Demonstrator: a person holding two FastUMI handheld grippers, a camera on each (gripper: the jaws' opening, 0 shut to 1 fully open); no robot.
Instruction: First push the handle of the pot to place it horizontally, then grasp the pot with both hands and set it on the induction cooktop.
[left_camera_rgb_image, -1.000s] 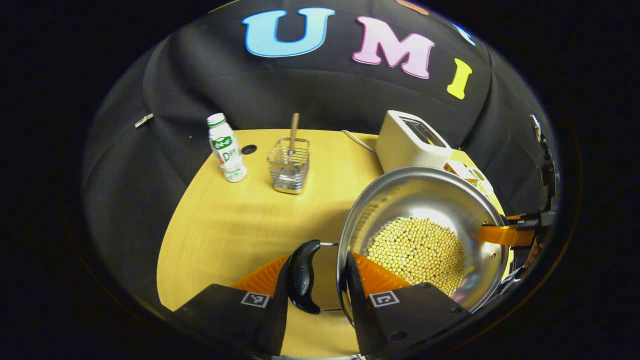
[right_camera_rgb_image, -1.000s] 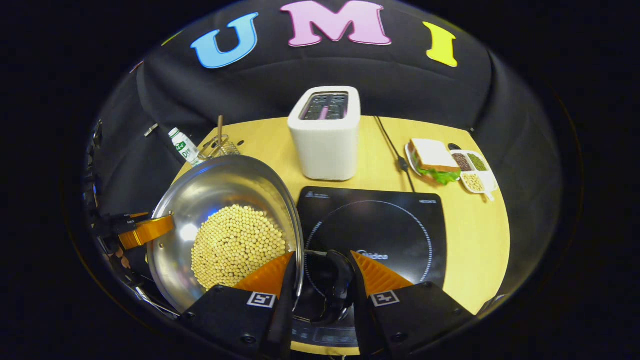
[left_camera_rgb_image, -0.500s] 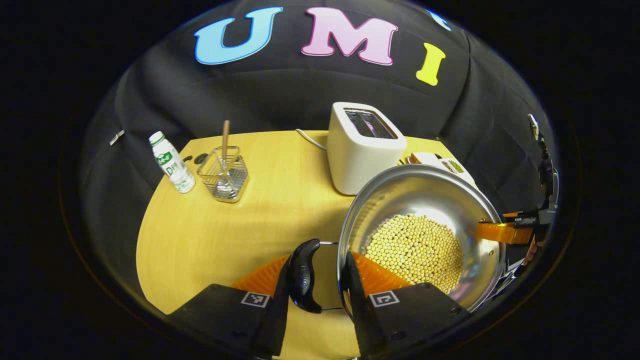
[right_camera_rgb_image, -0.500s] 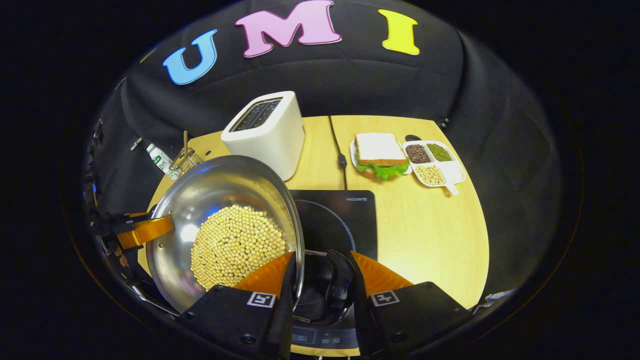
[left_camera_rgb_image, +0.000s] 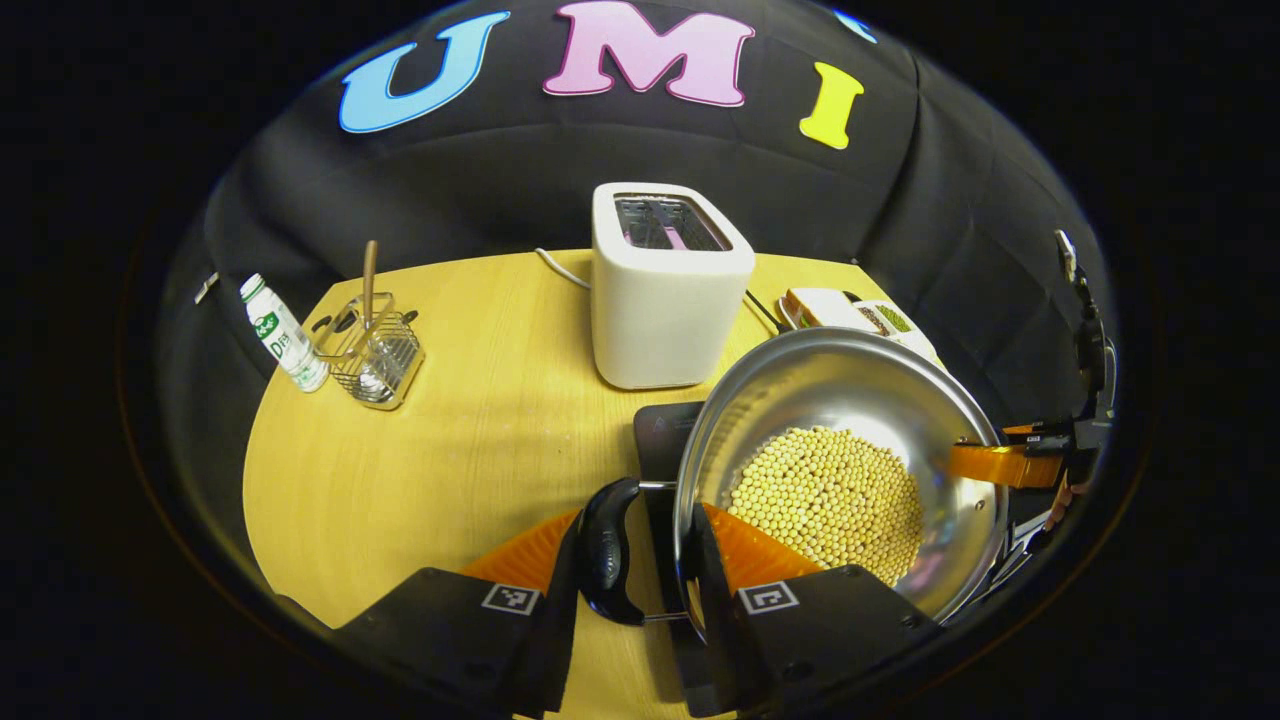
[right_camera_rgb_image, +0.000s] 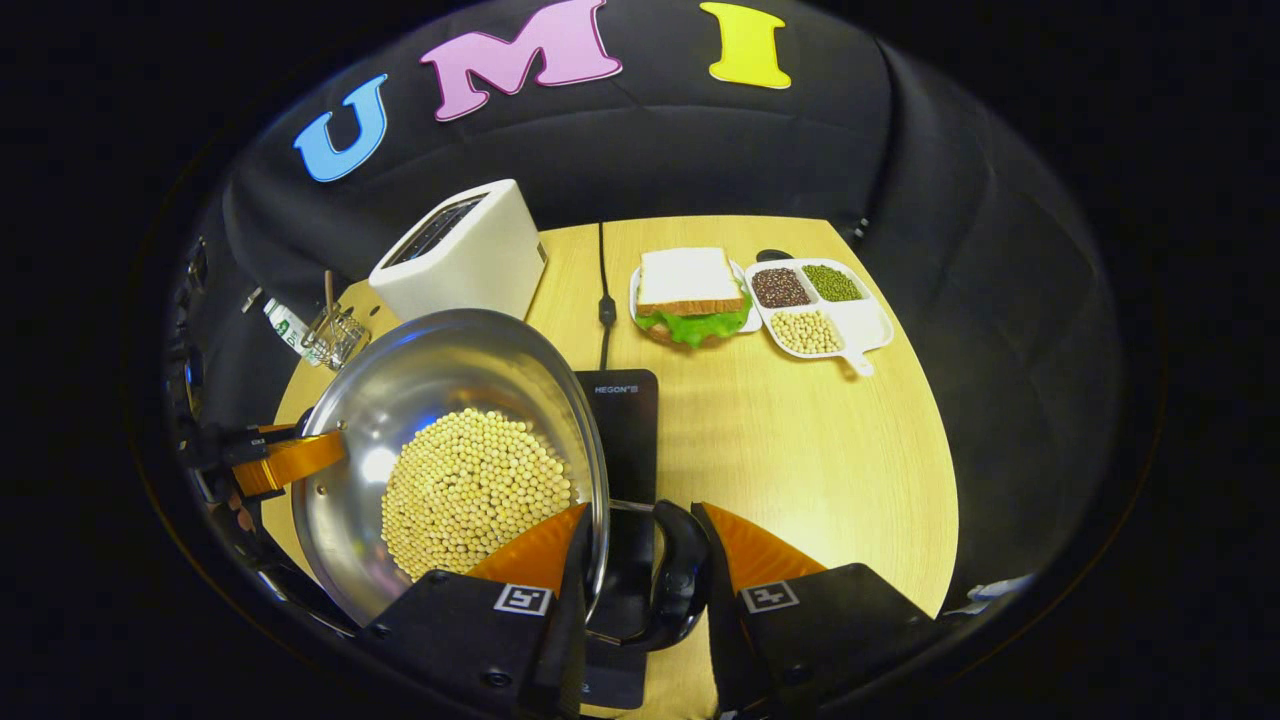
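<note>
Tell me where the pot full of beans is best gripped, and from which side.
Grip the pot at its two opposite black side handles, one gripper from each side, fingers straddling handle and rim. The bowl is wide, smooth and loaded with beans, so only the handles give purchase and balance. The left gripper and right gripper sit this way.

Perhaps "HEGON" on the induction cooktop (right_camera_rgb_image: 622, 420).
</note>
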